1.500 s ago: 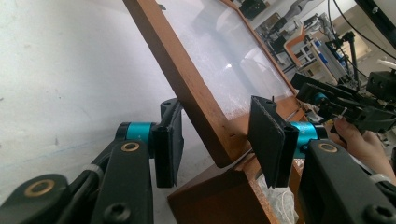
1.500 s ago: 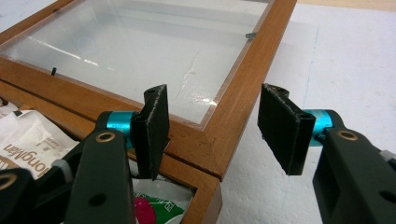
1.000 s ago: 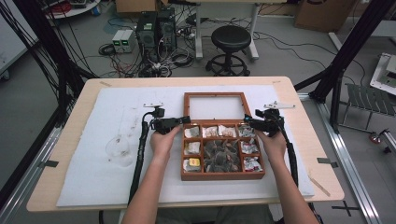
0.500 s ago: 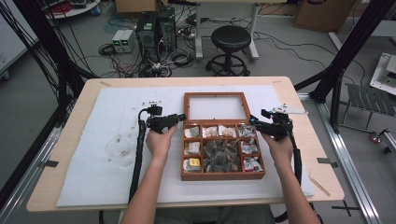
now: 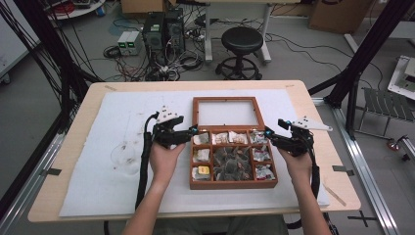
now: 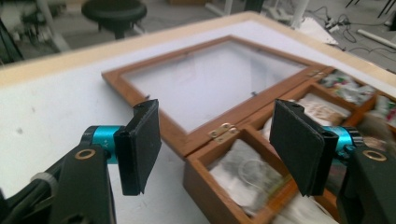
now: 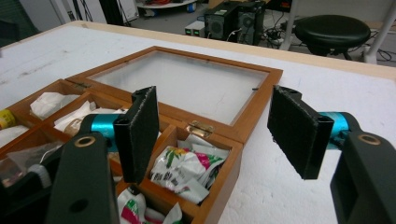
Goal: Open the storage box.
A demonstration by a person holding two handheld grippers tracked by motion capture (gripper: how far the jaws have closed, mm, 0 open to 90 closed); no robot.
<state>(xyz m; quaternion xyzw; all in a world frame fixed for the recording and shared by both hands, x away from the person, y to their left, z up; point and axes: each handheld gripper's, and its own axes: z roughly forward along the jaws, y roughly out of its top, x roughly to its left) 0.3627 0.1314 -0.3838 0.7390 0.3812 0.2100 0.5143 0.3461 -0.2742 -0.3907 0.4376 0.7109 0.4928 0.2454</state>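
Wooden box (image 5: 233,155) lying open between left gripper (image 5: 191,132), right gripper (image 5: 270,135)

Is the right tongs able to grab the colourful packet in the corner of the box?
Probably yes. The right tongs hang open just over the colourful packet, the glass lid lies flat behind the wooden box, and nothing covers that compartment.

left gripper (image 6: 212,144) fingers apart | over wooden box (image 6: 224,186) hinge (image 6: 223,132) | glass lid (image 6: 210,79) flat

One wooden box (image 5: 233,156) with nine compartments and one glass lid (image 5: 225,111), two hand-held grippers, one stool (image 5: 241,46), one desk (image 5: 73,112)
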